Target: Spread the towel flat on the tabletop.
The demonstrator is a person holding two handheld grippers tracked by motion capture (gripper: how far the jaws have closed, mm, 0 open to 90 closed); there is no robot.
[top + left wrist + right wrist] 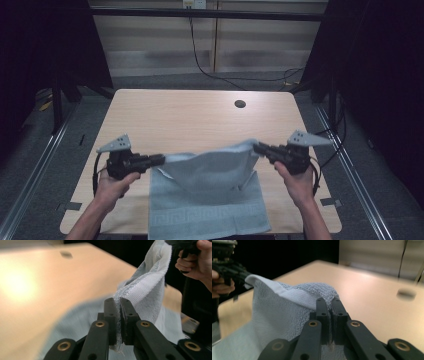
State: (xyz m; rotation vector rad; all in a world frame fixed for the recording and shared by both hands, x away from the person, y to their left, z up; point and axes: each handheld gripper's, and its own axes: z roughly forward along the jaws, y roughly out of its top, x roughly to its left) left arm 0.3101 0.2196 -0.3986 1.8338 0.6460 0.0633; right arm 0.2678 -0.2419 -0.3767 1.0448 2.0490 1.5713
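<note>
Towel (207, 200) held at two corners above a wooden table (200, 115), seen from the high view. Left gripper (161, 160) is clamped on the cloth's far left corner, and right gripper (257, 148) is clamped on the far right corner; the held edge hangs between them as a shallow sag, running across the table from left to right. This edge is the long axis on which the coming move appears to turn. Each gripper points inward along that line, so the cloth lies straight ahead of both sets of jaws rather than below them.

In the left gripper view, the left gripper (119, 303) has its jaws pressed together with the hemmed corner of the towel (147, 290) pinched between them, and the cloth rises toward the person's right hand (197, 261) at the upper right. In the right gripper view, the right gripper (329, 303) likewise has its jaws shut on the woven border of the towel (287, 305), which stretches away to the left.

Near half of the cloth lies flat at the table's front edge, its patterned border toward the person. Raised half stands over it, partly folded back. Both hands sit about equally far from the flat part, so neither arm leads; a fold forward or back would probably need both to travel together, keeping the held edge level.
</note>
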